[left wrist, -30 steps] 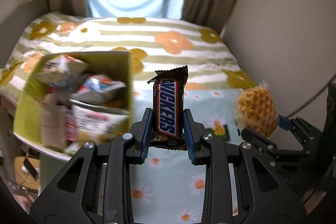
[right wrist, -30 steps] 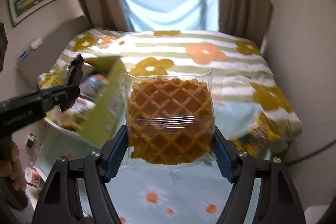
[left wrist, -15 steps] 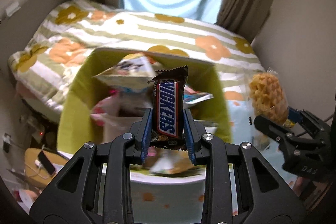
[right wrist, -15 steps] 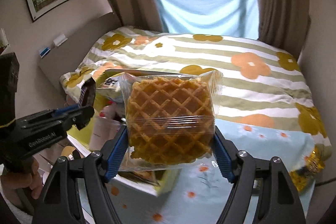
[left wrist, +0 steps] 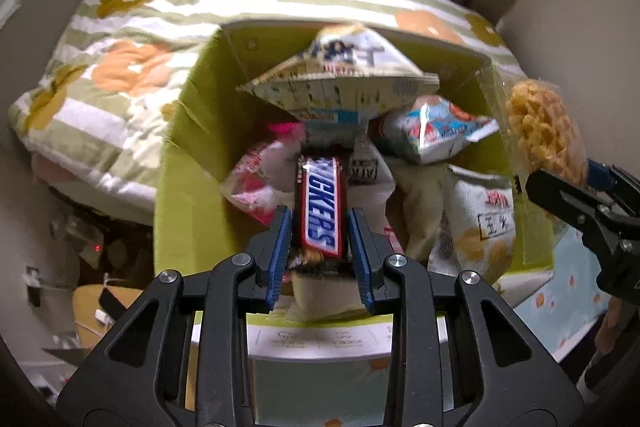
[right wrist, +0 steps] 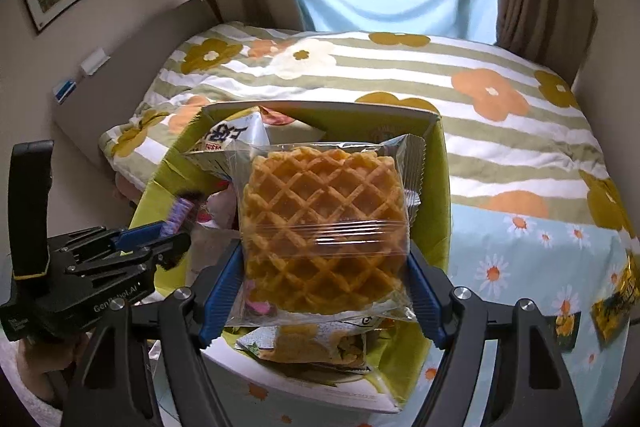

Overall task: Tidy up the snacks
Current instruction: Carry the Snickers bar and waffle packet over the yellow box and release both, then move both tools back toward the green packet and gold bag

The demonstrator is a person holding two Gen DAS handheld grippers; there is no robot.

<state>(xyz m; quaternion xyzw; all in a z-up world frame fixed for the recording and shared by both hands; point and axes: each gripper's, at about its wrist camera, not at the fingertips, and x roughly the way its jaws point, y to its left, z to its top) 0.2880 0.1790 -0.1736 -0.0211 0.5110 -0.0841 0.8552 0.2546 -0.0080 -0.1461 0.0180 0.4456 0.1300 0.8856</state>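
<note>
My left gripper (left wrist: 320,227) is shut on a Snickers bar (left wrist: 321,205), held upright over the open lime-green box (left wrist: 188,155) that is stuffed with several snack packets. My right gripper (right wrist: 324,259) is shut on a clear-wrapped waffle (right wrist: 322,223), hanging over the same box (right wrist: 436,187) from its right side. In the left wrist view the waffle (left wrist: 544,131) and the right gripper (left wrist: 576,195) show at the box's right wall. The right wrist view has the left gripper (right wrist: 176,233) at the box's left wall.
The box stands on a table with a light blue daisy cloth (right wrist: 520,267). A yellow snack packet (right wrist: 616,303) lies at the cloth's right edge. Behind is a bed with a striped floral duvet (right wrist: 400,75). Clutter lies on the floor (left wrist: 80,267) left of the table.
Both grippers have swung left and a little downward, from above the cloth to over the green box. Each keeps its grip: the Snickers bar in the left, the waffle in the right.
</note>
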